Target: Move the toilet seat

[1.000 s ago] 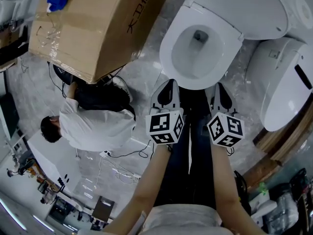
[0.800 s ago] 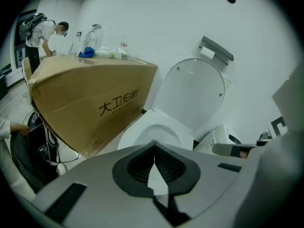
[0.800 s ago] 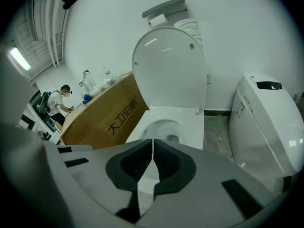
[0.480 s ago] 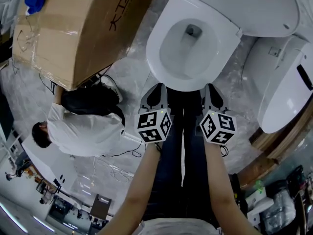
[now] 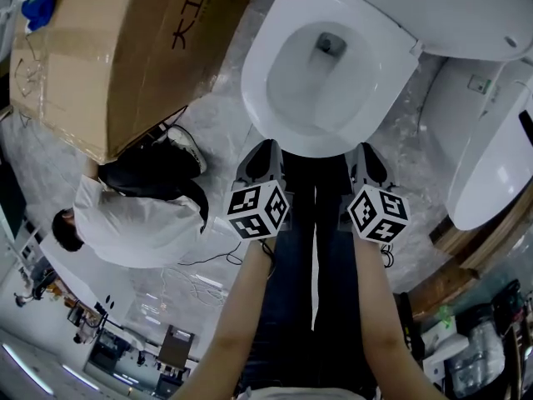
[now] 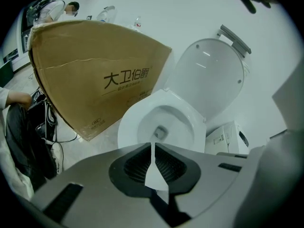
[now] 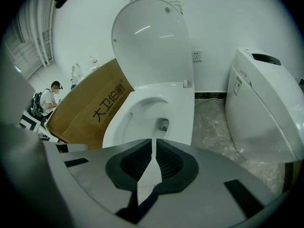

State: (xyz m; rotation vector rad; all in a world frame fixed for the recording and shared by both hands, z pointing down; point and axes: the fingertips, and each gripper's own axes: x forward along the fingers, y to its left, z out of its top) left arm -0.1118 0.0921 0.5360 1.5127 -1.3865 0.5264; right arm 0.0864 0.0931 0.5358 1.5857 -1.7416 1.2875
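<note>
The seat [image 5: 312, 144] lies flat on the bowl, a glossy white oval ring, with its front rim facing you. Behind it the lid [image 5: 433, 15] stands raised against the wall, smooth and rounded, hinged at the back of the seat.

To your left a large box [image 5: 108, 48] of brown cardboard leans in just beside the bowl. It has black print on its side and clear film over one end. To your right stands a second toilet [image 5: 491, 157], white with its lid closed, near the first but apart from it. Crinkled clear sheeting covers the floor [image 5: 208, 123] between them, and elsewhere the floor is grey marbled stone. A person [image 5: 133, 223] in a white shirt crouches by the near corner of the box, well apart from the seat.

Your left gripper [image 5: 266, 146] sits just short of the seat's front left edge, and your right gripper [image 5: 371, 148] just short of the front right. Neither touches it. On both, the jaws are closed together on nothing, with only a thin slit of white bowl showing between them. The jaws are matt grey with black ribbed pads. Both grippers hang over your dark trousers and point down toward the bowl.
</note>
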